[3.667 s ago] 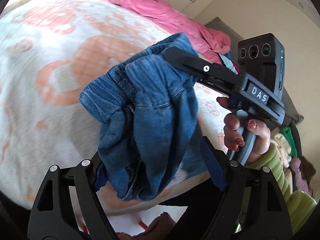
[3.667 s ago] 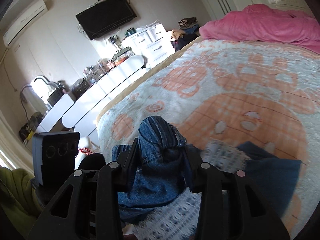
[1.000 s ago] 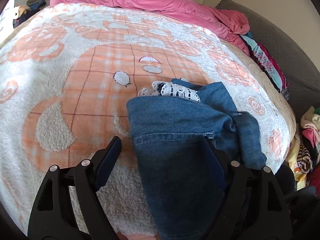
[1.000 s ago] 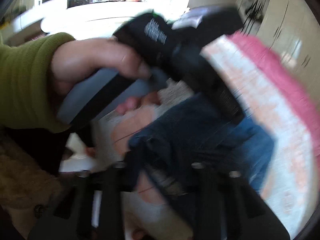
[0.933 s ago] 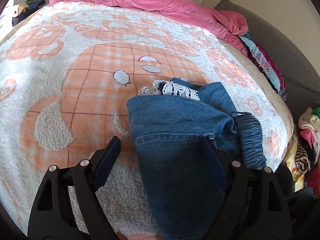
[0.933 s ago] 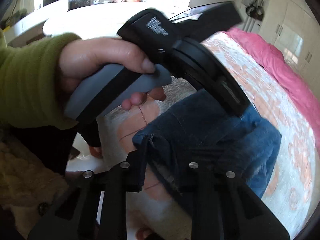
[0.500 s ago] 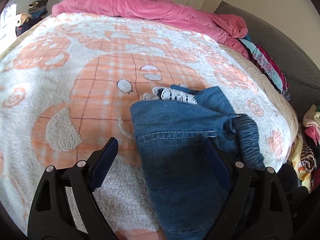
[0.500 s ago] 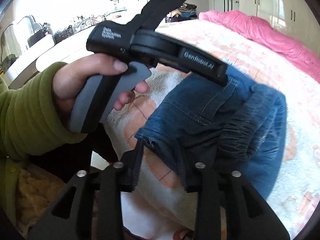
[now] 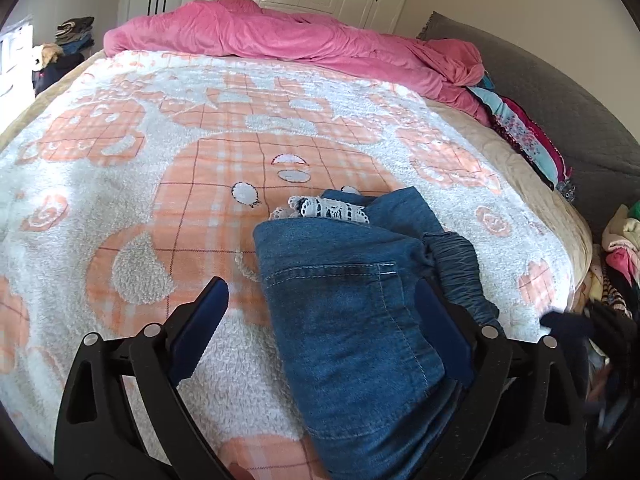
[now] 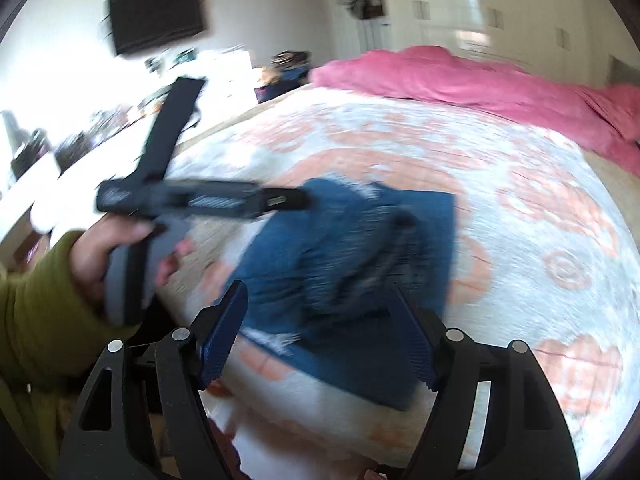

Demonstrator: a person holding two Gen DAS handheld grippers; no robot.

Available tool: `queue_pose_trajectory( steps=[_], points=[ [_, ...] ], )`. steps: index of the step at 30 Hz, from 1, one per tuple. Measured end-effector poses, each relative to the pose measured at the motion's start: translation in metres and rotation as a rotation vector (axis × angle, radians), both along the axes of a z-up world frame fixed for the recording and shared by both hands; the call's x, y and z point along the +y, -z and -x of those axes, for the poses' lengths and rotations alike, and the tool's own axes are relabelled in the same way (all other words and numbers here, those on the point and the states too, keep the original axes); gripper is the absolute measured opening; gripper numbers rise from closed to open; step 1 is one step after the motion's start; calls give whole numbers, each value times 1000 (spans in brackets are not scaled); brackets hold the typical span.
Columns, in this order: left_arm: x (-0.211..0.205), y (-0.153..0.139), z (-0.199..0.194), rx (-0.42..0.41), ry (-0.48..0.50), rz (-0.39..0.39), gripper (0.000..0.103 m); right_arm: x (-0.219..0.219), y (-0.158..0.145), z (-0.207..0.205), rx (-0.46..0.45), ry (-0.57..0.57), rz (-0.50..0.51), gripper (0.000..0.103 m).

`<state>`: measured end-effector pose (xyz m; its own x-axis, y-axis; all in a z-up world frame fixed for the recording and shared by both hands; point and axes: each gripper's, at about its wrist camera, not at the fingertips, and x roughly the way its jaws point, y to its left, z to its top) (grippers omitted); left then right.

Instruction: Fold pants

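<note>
**A:** Where are the pants (image 9: 360, 312) right now?

**B:** Lying bunched on the blanket (image 9: 160, 184) near the bed's foot edge, back pocket up, the elastic waistband (image 9: 460, 272) rumpled at the right, and a white lace piece (image 9: 324, 209) poking out at the far side.

**A:** And the tools?

**B:** The left gripper (image 9: 324, 320) has its jaws spread wide over the denim, holding nothing. The right gripper (image 10: 320, 332) is likewise wide and empty, though its view is blurred.

**A:** How will the denim behave?

**B:** Soft but fairly thick, I'd judge; limp, heavier than it looks, and layers may slide. Pinch the waistband or a stitched hem, where the cloth is firmest.
</note>
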<state>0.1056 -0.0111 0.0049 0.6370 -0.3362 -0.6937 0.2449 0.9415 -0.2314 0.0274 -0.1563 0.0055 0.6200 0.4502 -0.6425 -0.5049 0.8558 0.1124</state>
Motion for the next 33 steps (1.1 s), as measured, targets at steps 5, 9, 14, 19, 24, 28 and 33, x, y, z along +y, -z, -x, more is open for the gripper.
queue_pose_trajectory(
  steps=[5,9,14,19,24,28,33],
  points=[
    [-2,1,5,-2,0,-21,89,-29,6,-20,45,141,-20,75],
    [-2,5,5,13,-4,-26,89,-38,11,-33,68,197,2,75],
    [-2,14,5,44,0,-20,89,-43,25,-54,136,226,-26,75],
    [-4,25,6,78,3,-6,89,-48,37,-71,220,229,-101,75],
    [-8,38,5,125,20,33,89,-47,52,-83,294,196,-115,74],
    [-14,44,5,127,22,28,88,-49,58,-87,307,176,-142,73],
    [-21,44,6,115,34,39,68,-41,59,-90,292,122,-140,61]
  ],
)
